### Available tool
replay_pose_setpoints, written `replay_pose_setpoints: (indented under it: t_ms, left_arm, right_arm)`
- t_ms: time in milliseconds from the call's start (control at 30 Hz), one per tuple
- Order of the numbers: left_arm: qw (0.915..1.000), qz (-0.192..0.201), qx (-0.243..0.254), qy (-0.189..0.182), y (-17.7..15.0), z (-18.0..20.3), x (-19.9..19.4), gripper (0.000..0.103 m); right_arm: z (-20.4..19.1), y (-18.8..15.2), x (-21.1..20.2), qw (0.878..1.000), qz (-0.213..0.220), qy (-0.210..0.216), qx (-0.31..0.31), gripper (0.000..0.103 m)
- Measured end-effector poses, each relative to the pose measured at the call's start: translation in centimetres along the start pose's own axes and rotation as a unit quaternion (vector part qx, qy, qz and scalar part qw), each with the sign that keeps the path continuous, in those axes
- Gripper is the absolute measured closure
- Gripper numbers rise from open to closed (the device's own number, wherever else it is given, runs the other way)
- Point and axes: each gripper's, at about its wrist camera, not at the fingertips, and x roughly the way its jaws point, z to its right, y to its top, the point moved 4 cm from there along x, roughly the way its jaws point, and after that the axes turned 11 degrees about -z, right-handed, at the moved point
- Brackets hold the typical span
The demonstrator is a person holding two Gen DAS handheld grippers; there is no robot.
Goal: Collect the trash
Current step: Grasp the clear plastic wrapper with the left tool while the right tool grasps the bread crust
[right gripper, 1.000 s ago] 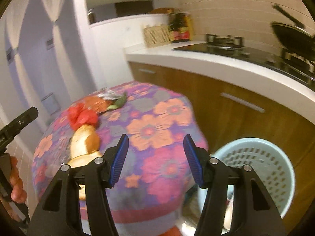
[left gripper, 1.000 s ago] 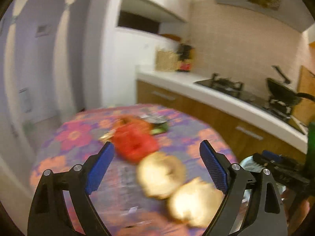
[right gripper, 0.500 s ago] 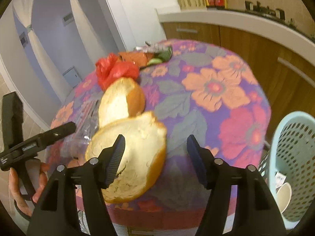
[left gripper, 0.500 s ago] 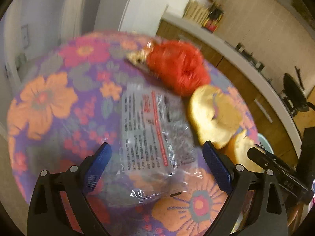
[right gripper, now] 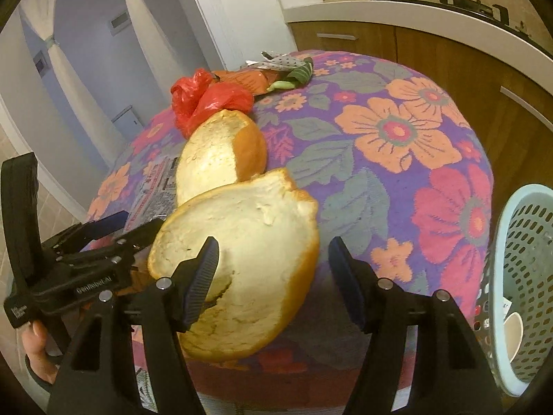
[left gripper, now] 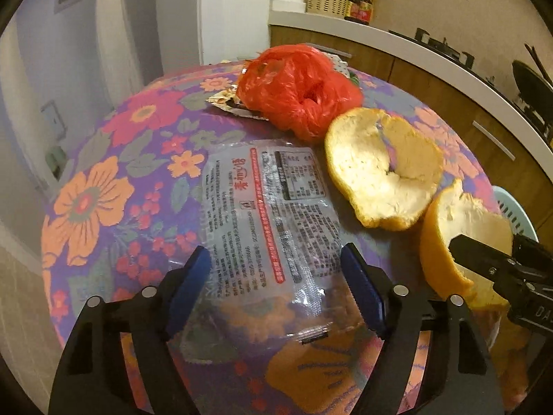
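Early stage. Left tool [left gripper: 273, 290] wide open, straddling clear wrapper [left gripper: 266, 207]; right tool [right gripper: 273, 276] wide open around near peel [right gripper: 238, 263]. Nothing gripped. Second peel [left gripper: 383, 169], red bag [left gripper: 297, 86] ahead on surface [right gripper: 397, 131]; basket [right gripper: 525, 276] right.

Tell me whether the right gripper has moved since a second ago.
Yes. The right gripper has come in toward the table: the near peel, small and off to its left before, now lies between its open fingers, against the left one.

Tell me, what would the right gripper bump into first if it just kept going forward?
Probably the near peel, which already lies partly between the open right gripper fingers, though depth is hard to judge.
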Motion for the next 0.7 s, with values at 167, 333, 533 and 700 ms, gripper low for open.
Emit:
replay_pose_setpoints:
  t_ms: [167,333,533,700]
  left_arm:
    - [0.9999,0.002,0.008,0.006,-0.3,0.5,0.2,0.02]
    - [0.9994,0.015,0.016,0.026,-0.4,0.9,-0.2,0.052]
    - [0.9993,0.025,0.021,0.016,-1.0,0.9,-1.1,0.078]
    - [0.9992,0.036,0.017,-0.003,-1.2,0.3,-2.0,0.085]
  right_arm:
    - [-0.1,0.0,0.0,1.0,-0.002,0.002,0.004,0.041]
    - [-0.7,-0.4,0.1,0.999,-0.005,-0.031,-0.015,0.071]
    - [-0.4,-0.8,-0.3,1.0,0.009,-0.028,-0.011,0.091]
    - [-0.6,-0.8,-1.8,0.998,0.043,-0.052,-0.013,0.094]
